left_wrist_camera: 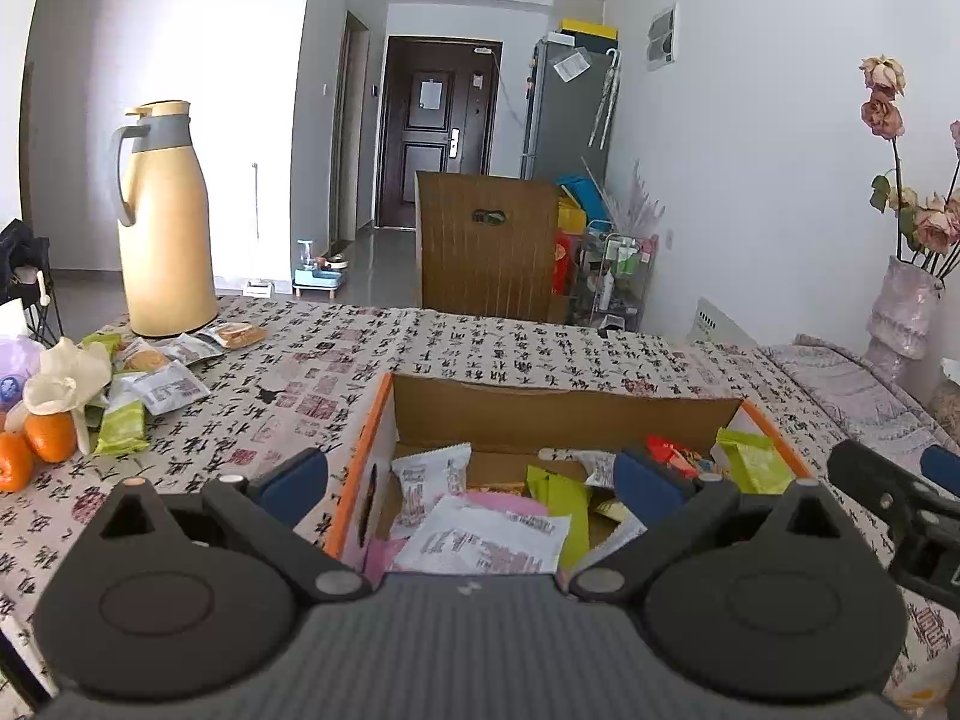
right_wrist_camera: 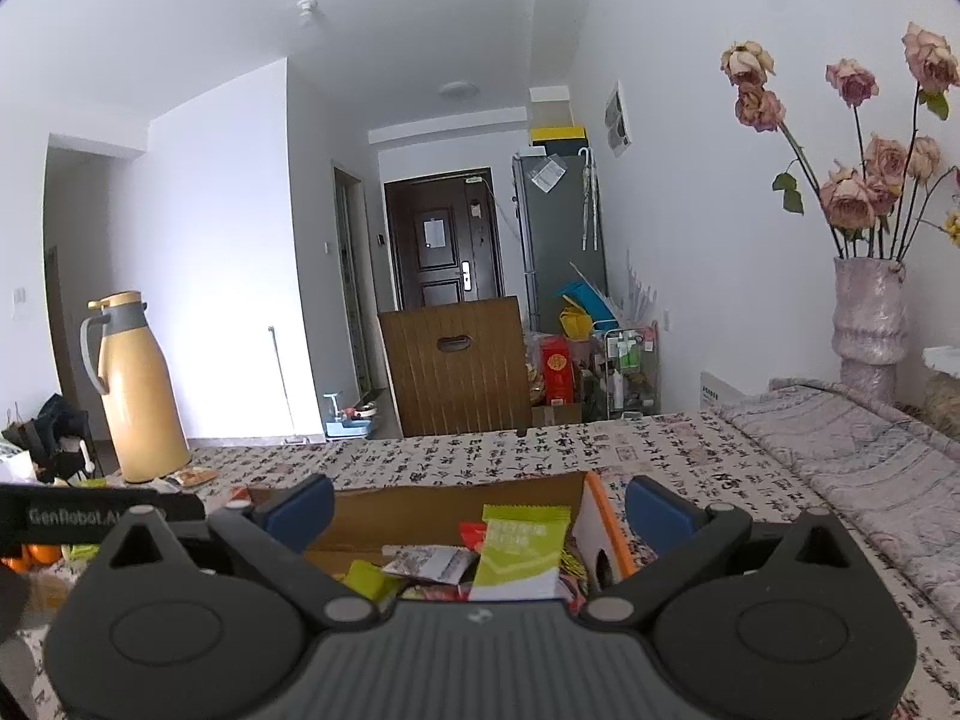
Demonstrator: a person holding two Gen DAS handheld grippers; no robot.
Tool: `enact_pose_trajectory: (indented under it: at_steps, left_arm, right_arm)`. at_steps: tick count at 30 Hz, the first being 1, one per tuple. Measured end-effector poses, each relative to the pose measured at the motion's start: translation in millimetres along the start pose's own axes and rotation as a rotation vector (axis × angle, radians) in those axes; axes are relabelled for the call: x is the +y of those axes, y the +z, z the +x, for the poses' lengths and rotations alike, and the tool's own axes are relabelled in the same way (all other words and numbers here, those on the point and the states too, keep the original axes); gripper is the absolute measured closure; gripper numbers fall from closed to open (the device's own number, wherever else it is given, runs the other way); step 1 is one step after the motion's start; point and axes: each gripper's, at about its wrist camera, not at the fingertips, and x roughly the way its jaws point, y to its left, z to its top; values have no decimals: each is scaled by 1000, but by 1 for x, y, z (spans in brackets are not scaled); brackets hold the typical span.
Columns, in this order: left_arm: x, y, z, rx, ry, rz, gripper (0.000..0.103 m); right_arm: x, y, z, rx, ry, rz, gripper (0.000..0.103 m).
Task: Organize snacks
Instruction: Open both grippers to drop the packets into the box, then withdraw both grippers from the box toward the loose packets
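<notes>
An open cardboard box with an orange rim (left_wrist_camera: 360,450) sits on the patterned tablecloth and holds several snack packets, white (left_wrist_camera: 486,540), green (left_wrist_camera: 747,459) and red (left_wrist_camera: 675,453). My left gripper (left_wrist_camera: 471,480) is open and empty, hovering over the box's near left side. More loose snack packets (left_wrist_camera: 156,378) lie on the table at the left by the thermos. In the right wrist view my right gripper (right_wrist_camera: 480,510) is open and empty above the box (right_wrist_camera: 606,534), with a green packet (right_wrist_camera: 519,546) standing between its fingers, untouched. The right gripper also shows in the left wrist view (left_wrist_camera: 900,498).
A tall yellow thermos (left_wrist_camera: 165,222) stands at the back left of the table. Oranges (left_wrist_camera: 36,444) and a crumpled tissue (left_wrist_camera: 66,378) lie at the left edge. A vase of dried roses (right_wrist_camera: 870,312) stands at the right. A wooden chair back (left_wrist_camera: 486,252) is behind the table.
</notes>
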Motion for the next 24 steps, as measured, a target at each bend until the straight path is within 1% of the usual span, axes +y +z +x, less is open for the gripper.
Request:
enact_pose_trajectory:
  at_steps: [3, 7, 13, 19, 24]
  left_arm:
    - [2, -5, -9, 7, -1, 7, 0]
    - [4, -15, -21, 18, -6, 25, 0]
    - [7, -41, -30, 71, -15, 56, 0]
    - [13, -66, -35, 119, -23, 86, 0]
    - [14, -85, -23, 160, -20, 110, 0]
  right_arm:
    - [-2, -4, -11, 14, -6, -10, 0]
    - [-1, -16, -24, 56, -5, -28, 0]
    - [-2, -41, -34, 140, -4, -46, 0]
    - [-2, -68, -27, 252, -15, -92, 0]
    - [0, -81, -13, 318, -47, -117, 0]
